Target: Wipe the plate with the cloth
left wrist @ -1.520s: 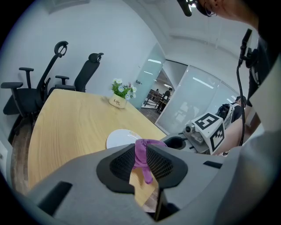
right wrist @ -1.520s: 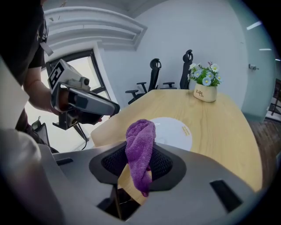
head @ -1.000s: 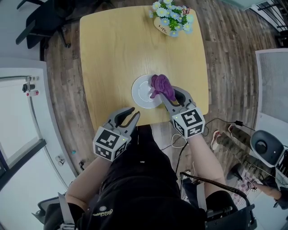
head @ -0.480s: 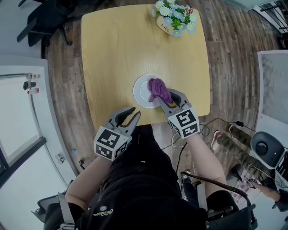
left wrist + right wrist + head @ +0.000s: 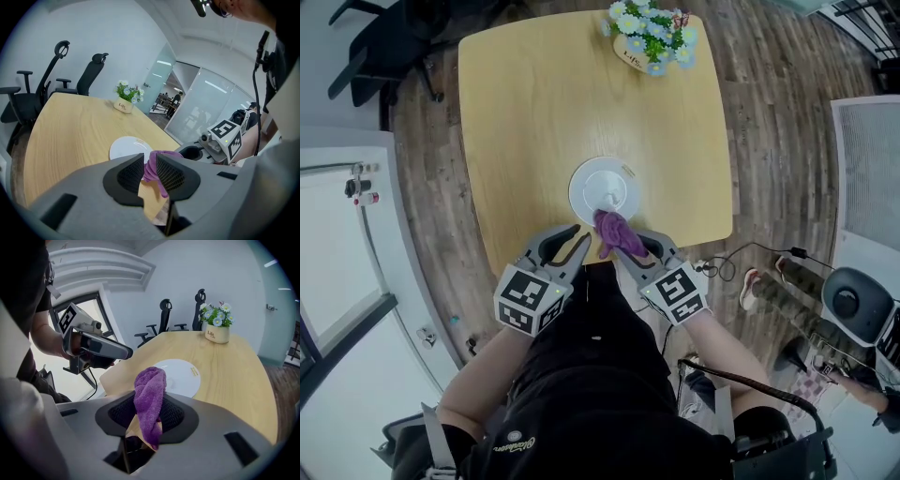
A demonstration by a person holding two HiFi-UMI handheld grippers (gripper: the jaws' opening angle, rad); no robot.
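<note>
Plate (image 5: pixel 605 190) on table (image 5: pixel 534 112); purple cloth (image 5: pixel 614 234) clamped in right gripper (image 5: pixel 628 246), at plate's near rim; left gripper (image 5: pixel 565 242) jaws slightly apart, empty

Tally, table (image 5: pixel 534 112) and surroundings
Counted: one plate (image 5: pixel 603 189), one cloth (image 5: pixel 614 234), one flower pot (image 5: pixel 647 37), two chairs (image 5: pixel 164 317), and two grippers: left gripper (image 5: pixel 580 233), right gripper (image 5: pixel 628 246).

Your cloth (image 5: pixel 615 234): purple, fuzzy pile, matt. Plate (image 5: pixel 602 192): white, smooth, slight gloss. Table (image 5: pixel 534 103): light wood grain, satin. Your right gripper (image 5: pixel 149 412): matt grey plastic, pads (image 5: pixel 174 414) black, ribbed. Floor (image 5: pixel 769 141): wood-look planks.
</note>
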